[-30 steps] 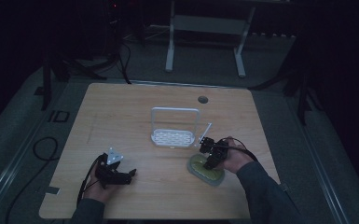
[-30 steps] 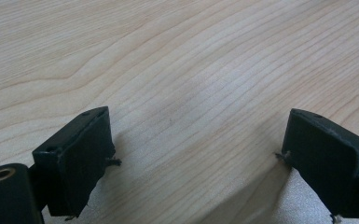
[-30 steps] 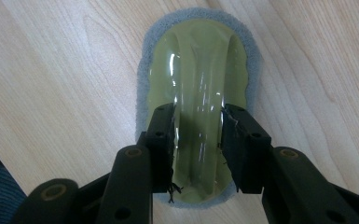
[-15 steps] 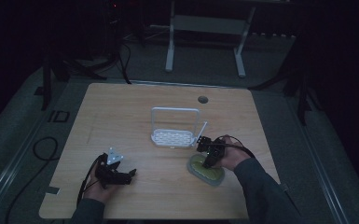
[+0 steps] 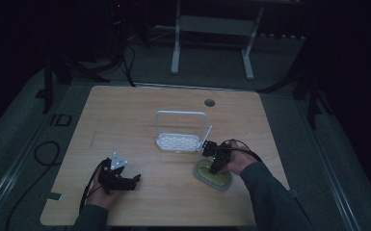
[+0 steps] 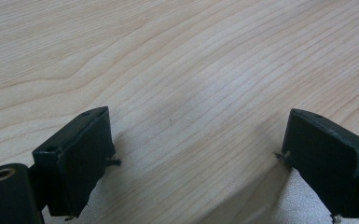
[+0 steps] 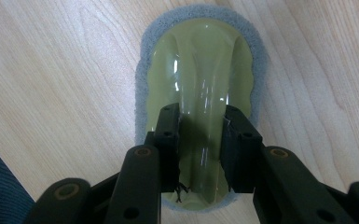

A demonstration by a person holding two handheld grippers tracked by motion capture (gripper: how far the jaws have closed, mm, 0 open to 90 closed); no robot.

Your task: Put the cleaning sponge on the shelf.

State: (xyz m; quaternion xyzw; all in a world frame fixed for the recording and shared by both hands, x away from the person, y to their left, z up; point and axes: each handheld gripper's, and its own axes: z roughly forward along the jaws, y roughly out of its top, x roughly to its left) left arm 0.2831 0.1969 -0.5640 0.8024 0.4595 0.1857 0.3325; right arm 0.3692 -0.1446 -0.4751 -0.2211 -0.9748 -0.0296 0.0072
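Observation:
An oval scrubbing pad point(image 5: 214, 177) with a yellow-green glossy top and a grey sponge rim point(image 7: 200, 60) lies flat on the wooden table point(image 5: 125, 120) at the front right. My right gripper point(image 5: 215, 163) points down onto it. In the right gripper view, the right gripper point(image 7: 200, 116) has its jaws pressed on both sides of the pad's raised middle ridge. My left gripper point(image 5: 133, 181) rests low at the front left. Its jaws stand wide apart over bare wood in the left gripper view point(image 6: 196, 140), holding nothing.
A white slotted rack point(image 5: 178, 142) with an upright wire frame stands mid-table, just left of and behind the right gripper. A round cable hole point(image 5: 209, 102) sits near the far edge. A dark sleeve point(image 7: 0, 186) shows at the lower left of the right gripper view.
The right gripper has shifted slightly left and lower onto the pad. The left gripper has stayed where it was.

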